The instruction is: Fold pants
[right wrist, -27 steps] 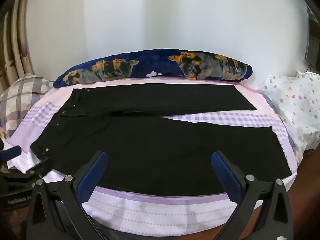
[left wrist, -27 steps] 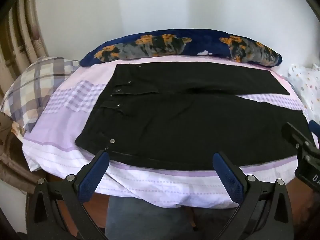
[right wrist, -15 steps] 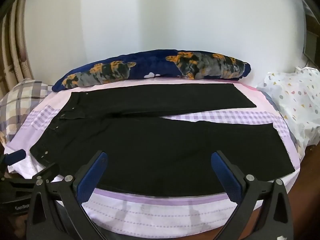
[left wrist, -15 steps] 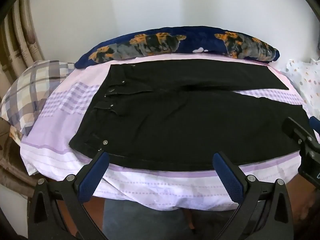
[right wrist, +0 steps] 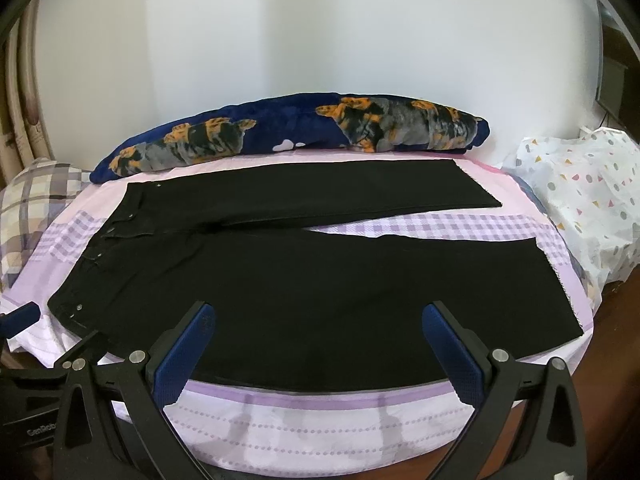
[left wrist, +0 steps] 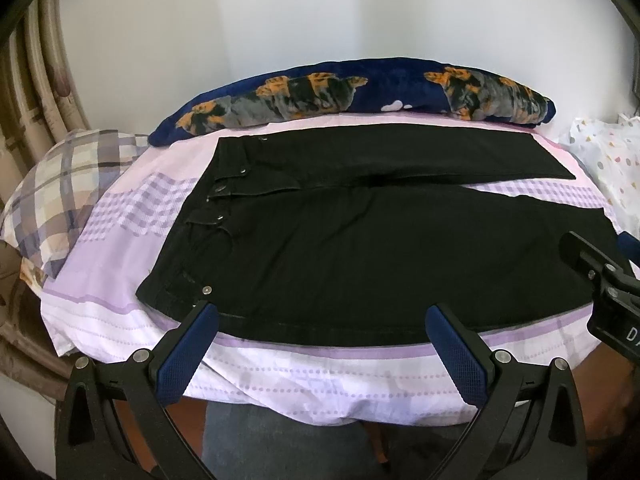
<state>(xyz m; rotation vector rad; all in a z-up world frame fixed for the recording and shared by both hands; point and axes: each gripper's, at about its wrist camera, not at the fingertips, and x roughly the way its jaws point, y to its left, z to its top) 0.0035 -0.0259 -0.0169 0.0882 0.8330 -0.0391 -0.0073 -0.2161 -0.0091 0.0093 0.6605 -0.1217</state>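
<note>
We cannot make out what lies below the bed's near edge; the right gripper (left wrist: 600, 276) is cut off in the left view. The black denim pants (right wrist: 300, 292) lie flat on the lilac checked bedsheet (right wrist: 320, 428), waistband left, legs spread apart rightward. A navy printed bolster (right wrist: 288, 136) sits behind, a plaid pillow (left wrist: 68, 184) left. Our left gripper (left wrist: 322, 330) and right gripper (right wrist: 318, 328) hover wide open, empty.

Black pants (left wrist: 380, 240) on lilac checked sheet (left wrist: 132, 216) — navy, orange-patched blanket (left wrist: 360, 88) — plaid pillow (left wrist: 68, 184).
</note>
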